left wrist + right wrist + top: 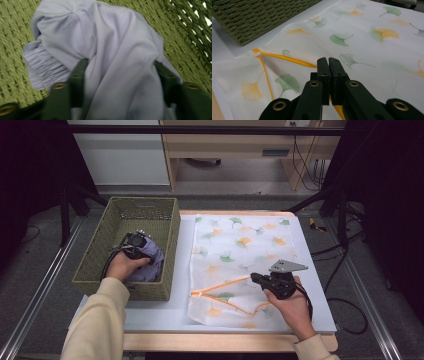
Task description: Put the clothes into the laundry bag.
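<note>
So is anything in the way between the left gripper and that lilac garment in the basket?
No. The left gripper has its jaws on either side of the lilac garment in the green basket; nothing visible lies between.

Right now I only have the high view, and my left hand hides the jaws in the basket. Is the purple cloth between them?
Observer: Yes. In the left gripper view, the left gripper has a thick fold of the purple cloth filling the gap between its jaws and touching both.
Operator: Which part of the cloth is that?
Observer: The plain body. A gathered elastic band lies off to one side, outside the jaws, on the floor of the basket.
Operator: And the other hand?
Observer: The right gripper has its jaws shut on the yellow edging of the leaf-print bag.
</note>
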A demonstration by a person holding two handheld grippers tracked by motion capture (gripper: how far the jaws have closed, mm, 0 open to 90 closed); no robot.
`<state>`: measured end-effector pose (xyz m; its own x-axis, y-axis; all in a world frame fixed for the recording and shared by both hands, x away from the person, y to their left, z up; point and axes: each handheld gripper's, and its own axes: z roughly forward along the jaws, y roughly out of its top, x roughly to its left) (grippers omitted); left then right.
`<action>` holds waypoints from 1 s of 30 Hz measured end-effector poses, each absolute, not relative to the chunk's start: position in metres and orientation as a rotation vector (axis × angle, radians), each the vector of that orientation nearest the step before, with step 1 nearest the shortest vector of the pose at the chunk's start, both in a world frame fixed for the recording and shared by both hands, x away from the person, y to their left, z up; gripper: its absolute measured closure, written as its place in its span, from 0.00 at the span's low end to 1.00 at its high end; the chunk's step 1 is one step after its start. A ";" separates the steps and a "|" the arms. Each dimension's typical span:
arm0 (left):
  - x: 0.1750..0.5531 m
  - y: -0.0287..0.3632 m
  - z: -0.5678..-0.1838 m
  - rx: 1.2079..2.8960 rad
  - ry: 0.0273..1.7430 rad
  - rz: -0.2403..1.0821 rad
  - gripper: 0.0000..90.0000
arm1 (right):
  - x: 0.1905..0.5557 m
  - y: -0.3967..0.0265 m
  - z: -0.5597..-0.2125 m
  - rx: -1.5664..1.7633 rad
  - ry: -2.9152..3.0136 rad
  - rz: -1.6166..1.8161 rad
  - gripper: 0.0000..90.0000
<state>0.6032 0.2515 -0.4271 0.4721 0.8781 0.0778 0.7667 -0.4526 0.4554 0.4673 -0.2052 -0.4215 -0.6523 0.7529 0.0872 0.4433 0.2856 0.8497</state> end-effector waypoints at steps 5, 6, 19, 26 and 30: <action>0.600 0.252 -0.423 2.385 1.367 0.441 0.74 | 0.467 -0.205 -0.422 1.082 2.230 1.309 0.98; 0.599 0.252 -0.422 2.387 1.364 0.449 0.77 | 0.467 -0.205 -0.422 1.083 2.230 1.309 0.98; 0.579 0.250 -0.384 2.198 1.257 0.632 0.80 | 0.469 -0.205 -0.424 1.074 2.239 1.292 0.98; 0.555 0.253 -0.367 2.032 1.194 0.686 0.80 | 0.468 -0.203 -0.424 1.081 2.237 1.284 0.98; 0.539 0.257 -0.364 1.898 1.171 0.705 0.80 | 0.466 -0.202 -0.424 1.075 2.237 1.281 0.98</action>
